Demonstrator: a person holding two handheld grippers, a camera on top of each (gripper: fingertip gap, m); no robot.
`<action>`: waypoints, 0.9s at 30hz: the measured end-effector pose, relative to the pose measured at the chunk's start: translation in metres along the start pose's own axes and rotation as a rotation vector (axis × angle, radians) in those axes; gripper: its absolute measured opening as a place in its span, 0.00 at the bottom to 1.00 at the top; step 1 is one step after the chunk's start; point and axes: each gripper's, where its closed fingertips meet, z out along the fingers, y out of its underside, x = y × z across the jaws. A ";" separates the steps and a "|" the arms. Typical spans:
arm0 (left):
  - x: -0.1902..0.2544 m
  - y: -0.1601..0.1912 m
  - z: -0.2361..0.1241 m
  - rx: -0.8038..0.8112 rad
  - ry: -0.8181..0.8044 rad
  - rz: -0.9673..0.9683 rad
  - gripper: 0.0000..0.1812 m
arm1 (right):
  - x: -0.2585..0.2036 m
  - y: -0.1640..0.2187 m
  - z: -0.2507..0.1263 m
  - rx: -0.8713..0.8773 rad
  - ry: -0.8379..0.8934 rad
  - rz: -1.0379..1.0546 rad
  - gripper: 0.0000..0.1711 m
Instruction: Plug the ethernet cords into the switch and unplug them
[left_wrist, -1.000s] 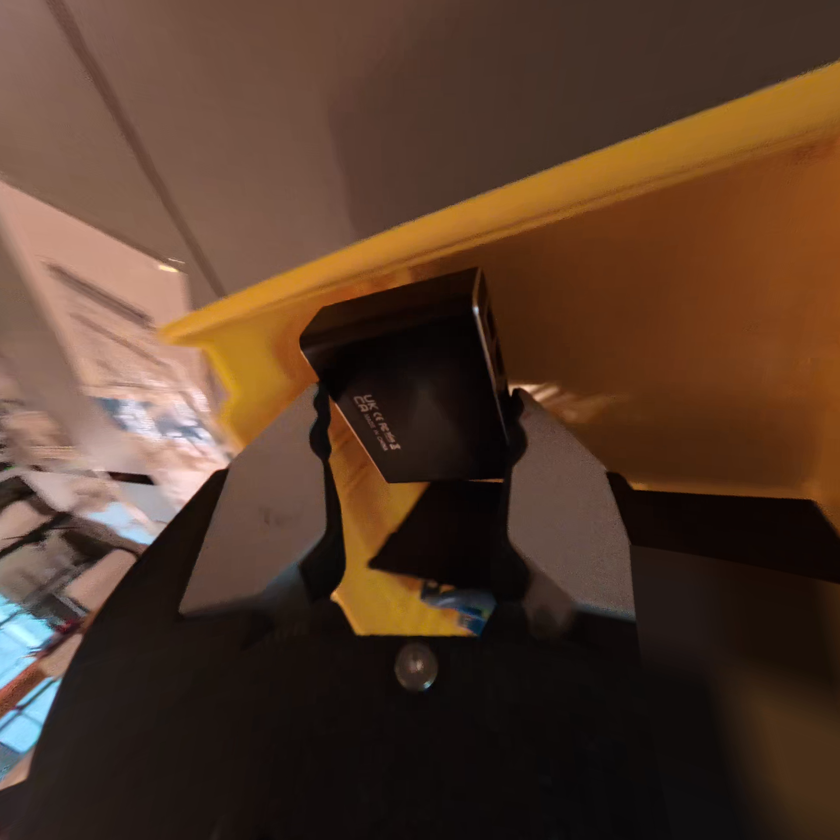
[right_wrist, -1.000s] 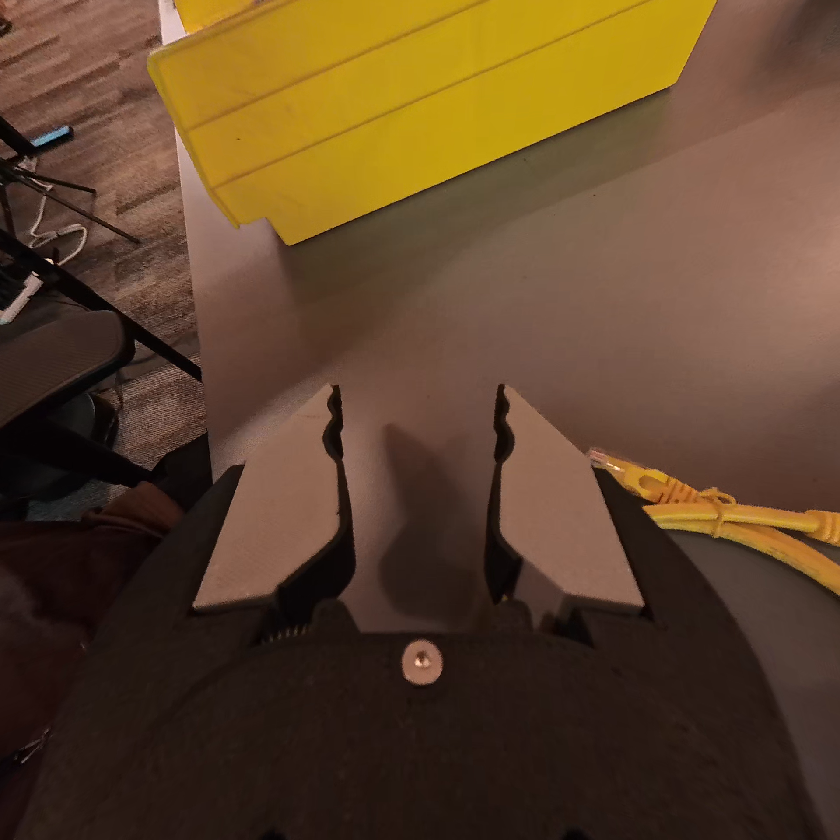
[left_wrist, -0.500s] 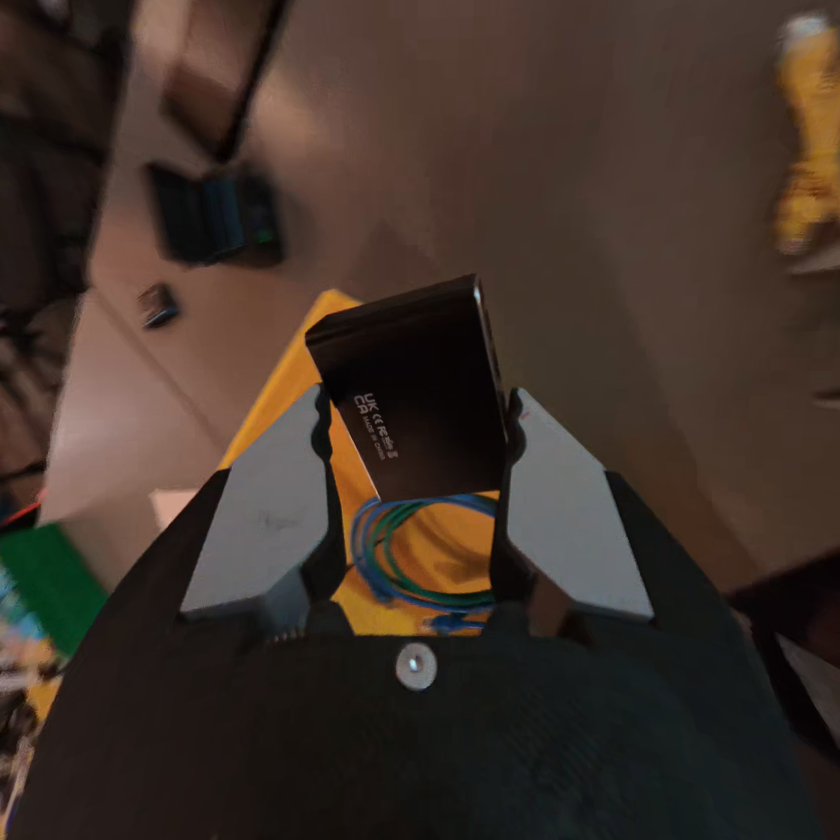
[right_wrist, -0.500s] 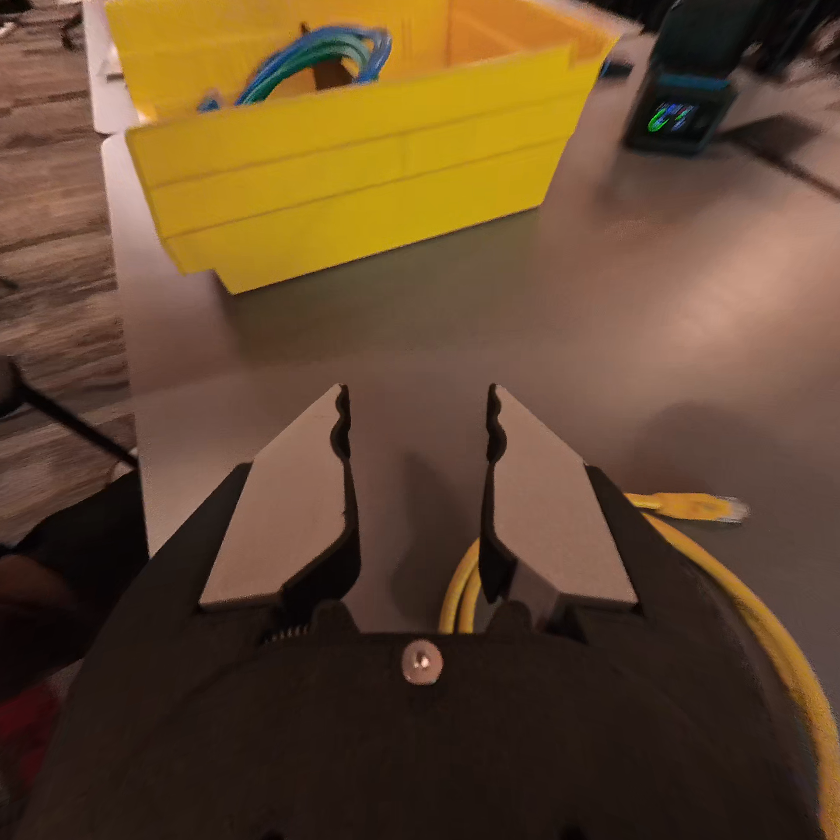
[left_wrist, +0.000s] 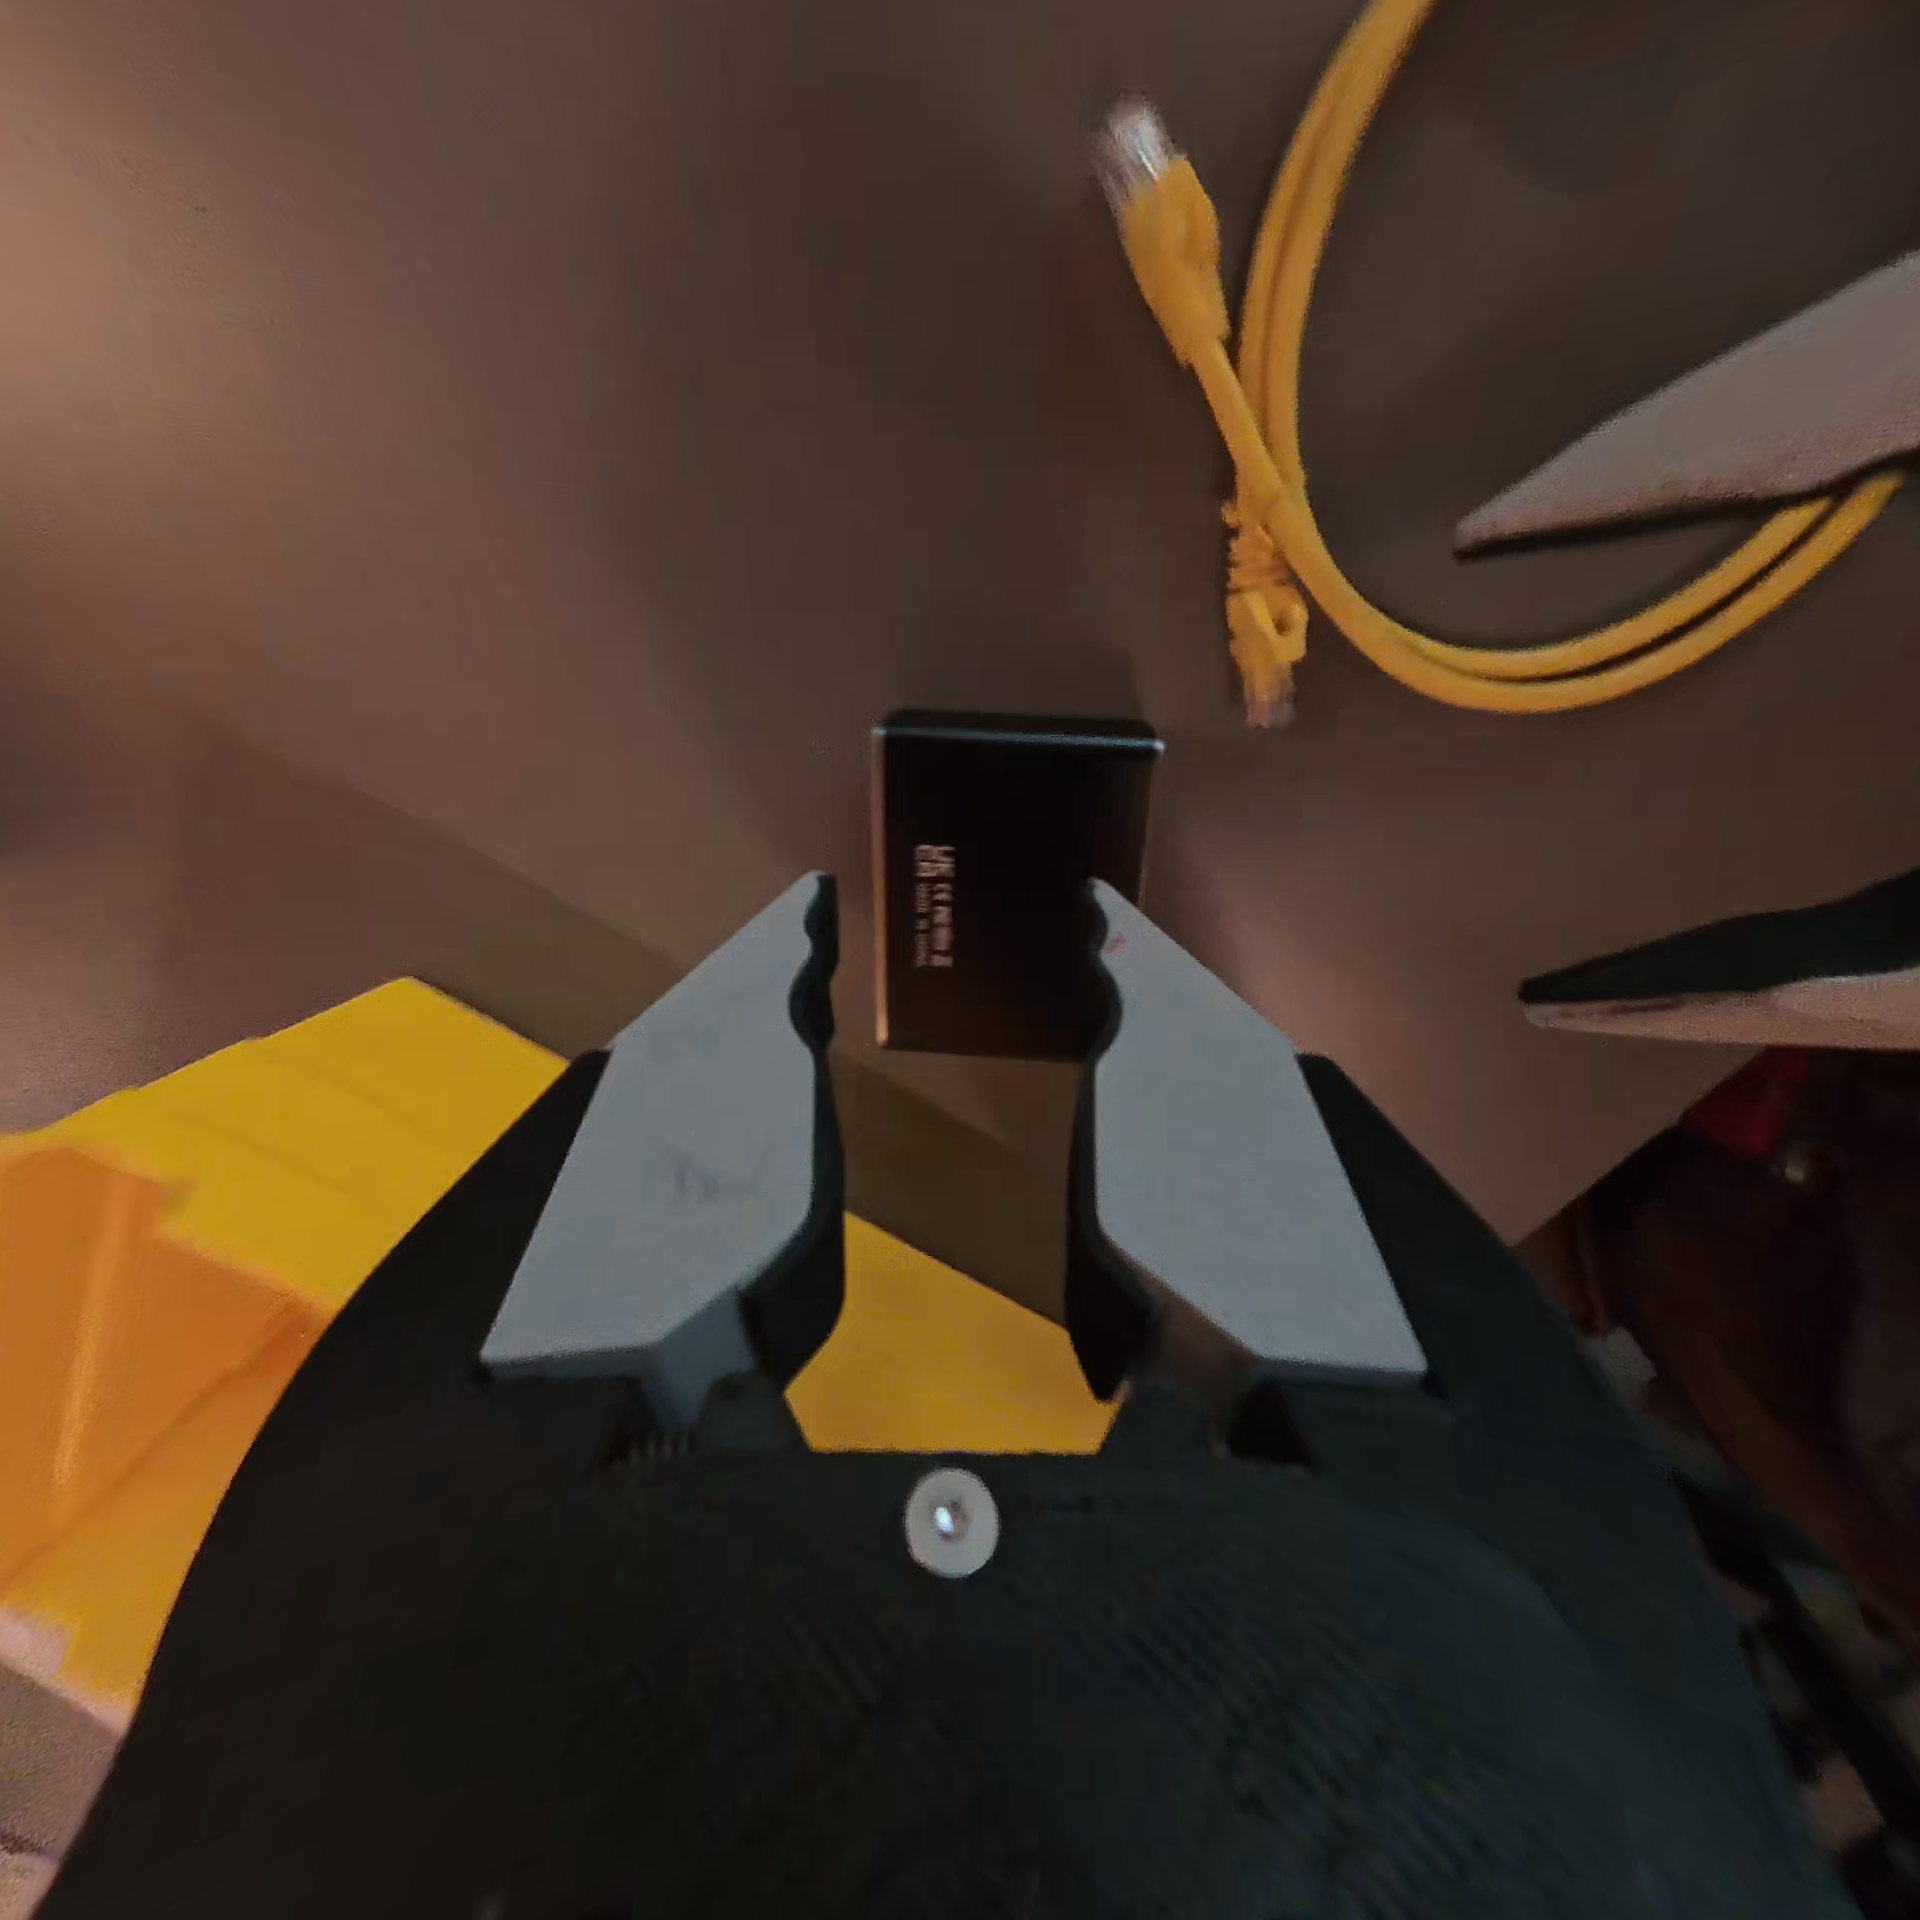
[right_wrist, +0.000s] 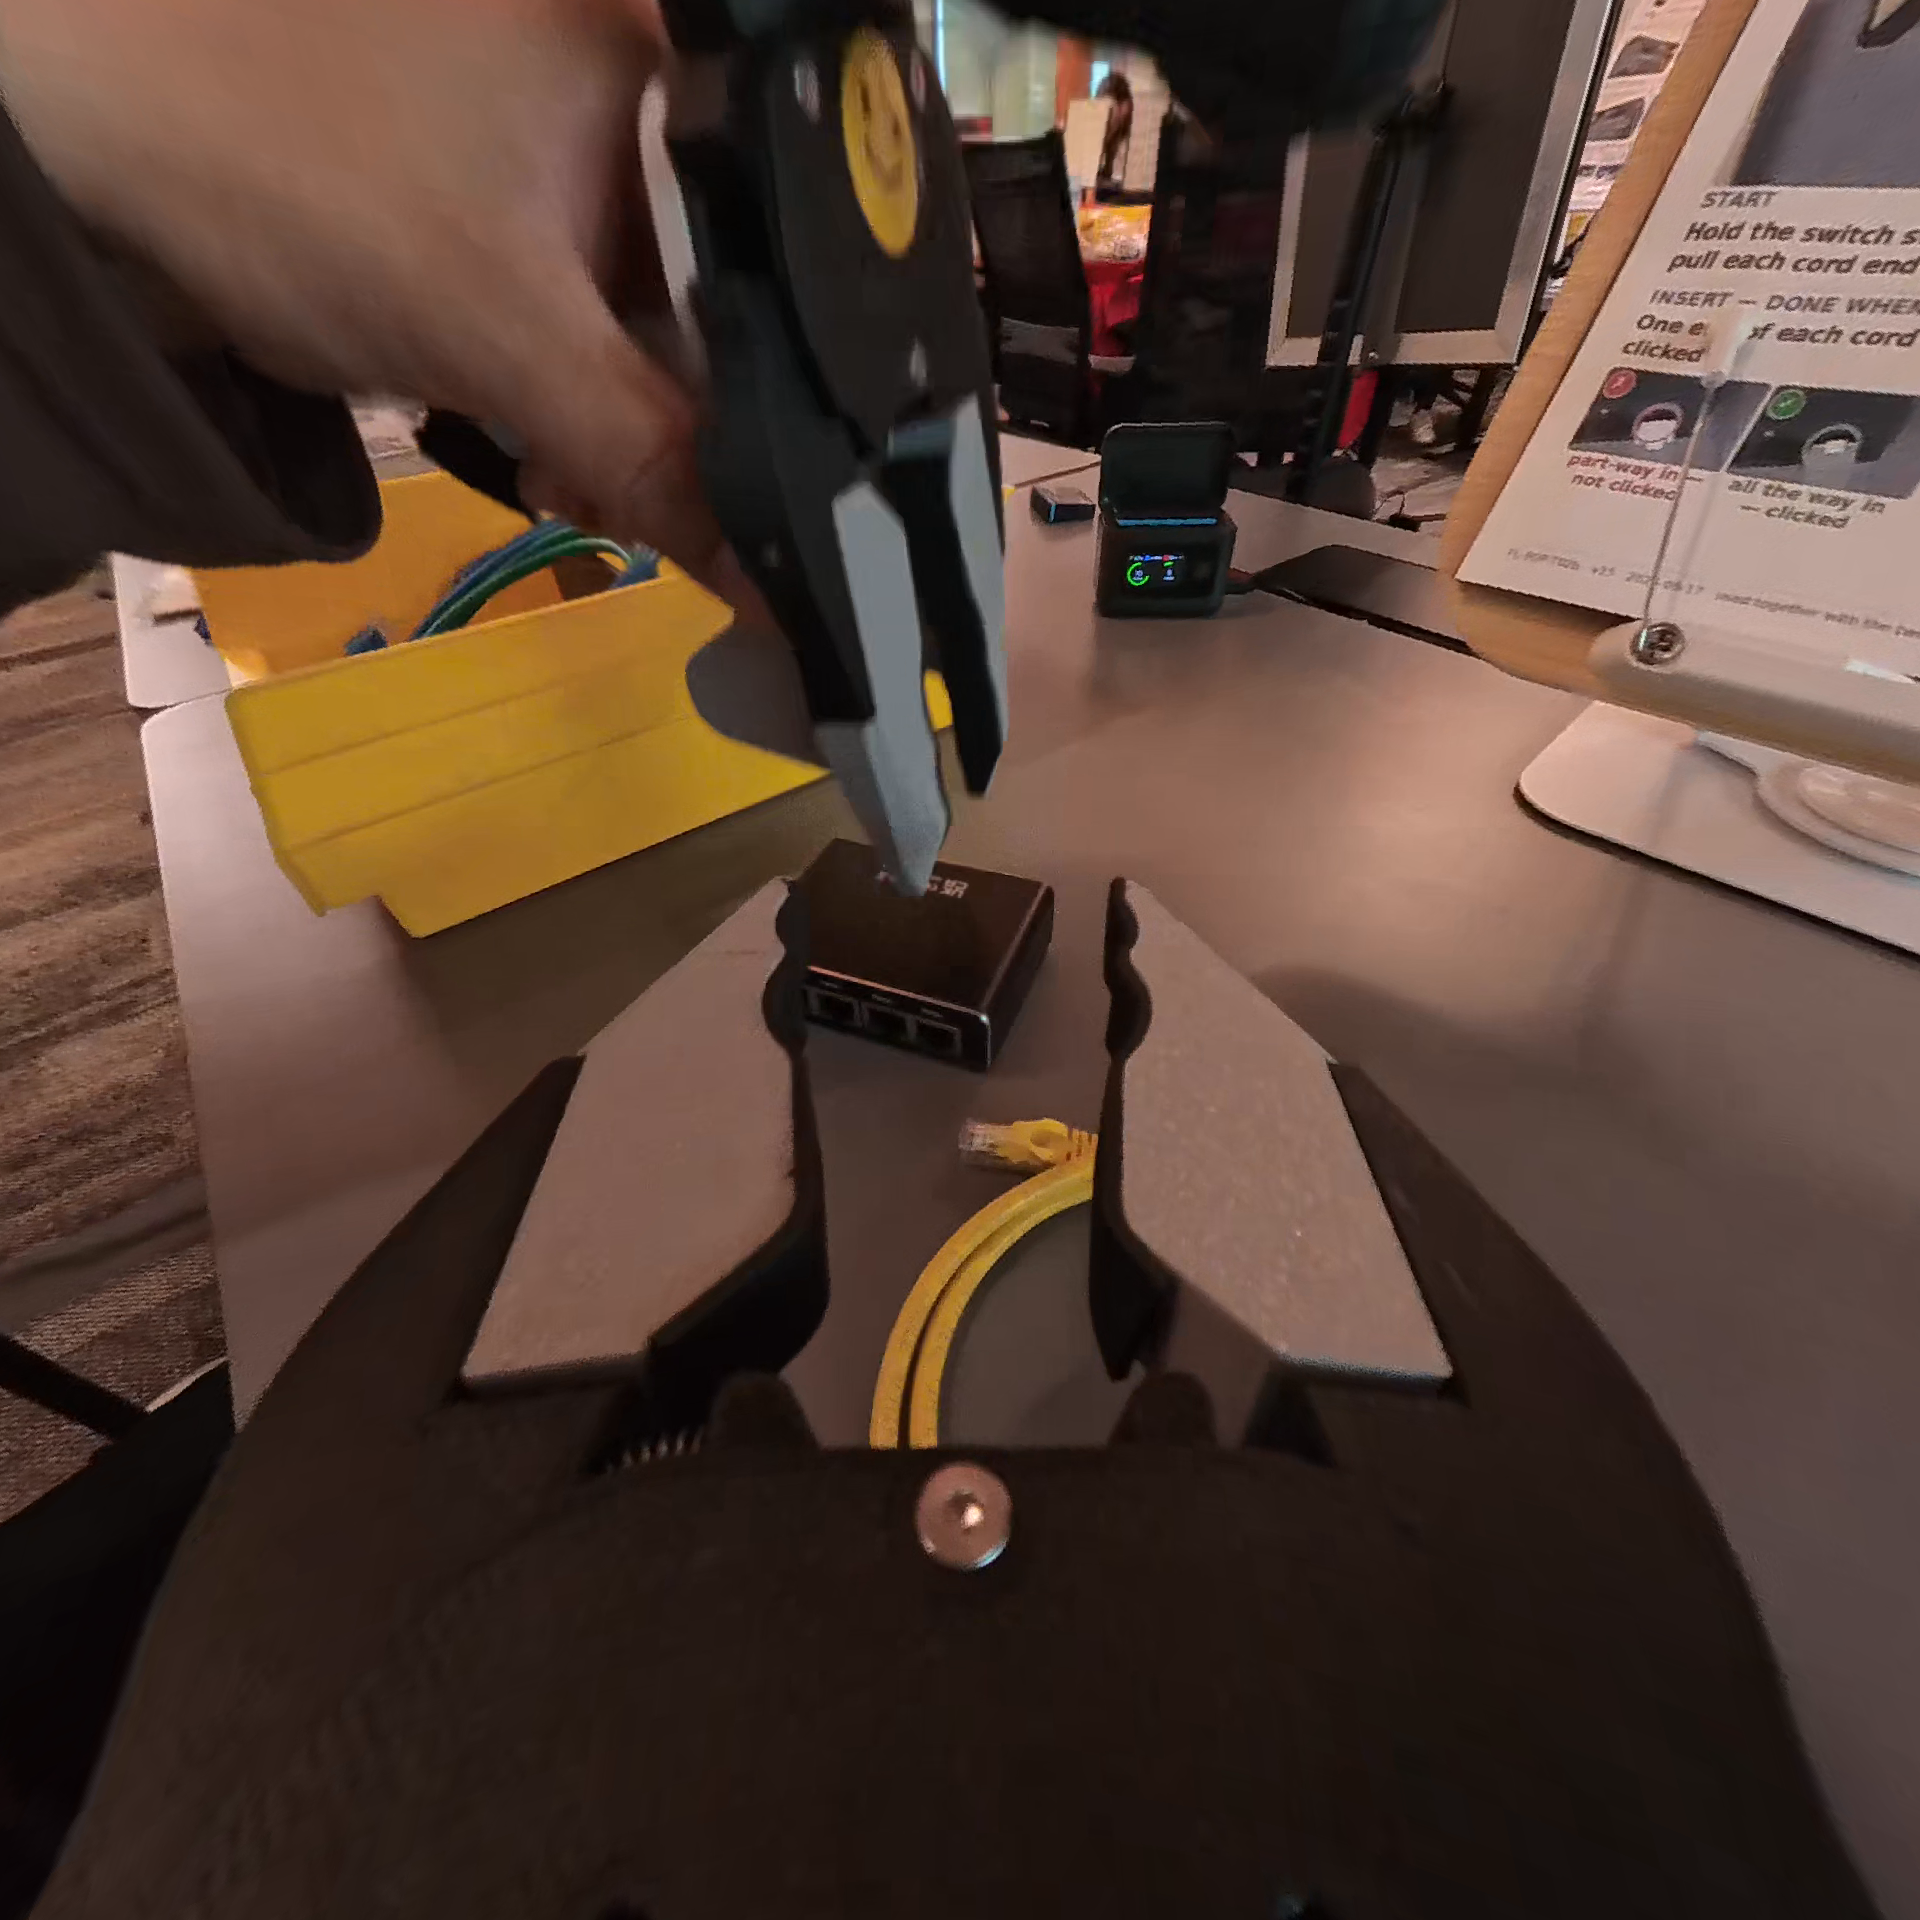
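Black and small, the switch (right_wrist: 914, 951) lies flat on the grey table (right_wrist: 1455, 1039), ports facing our right gripper (right_wrist: 951, 971), whose jaws stand apart and empty. Our left gripper (left_wrist: 956, 961) hovers just above it, jaws apart. We should clamp the switch's sides squarely before lifting the yellow cord (right_wrist: 1023, 1143) lying just beside it

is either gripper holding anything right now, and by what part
Nothing is held: the switch lies on the table, left gripper open above it, right gripper open, empty.
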 end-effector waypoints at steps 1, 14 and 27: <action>-0.006 -0.004 -0.010 0.021 -0.029 -0.013 0.25 | 0.000 0.000 0.000 -0.002 0.000 0.001 0.32; 0.014 0.029 0.036 -0.130 -0.053 0.010 0.49 | 0.013 -0.014 -0.012 0.086 0.076 -0.002 0.26; 0.001 0.022 0.054 -0.115 -0.059 0.005 0.40 | 0.017 -0.019 -0.018 0.127 0.061 0.048 0.23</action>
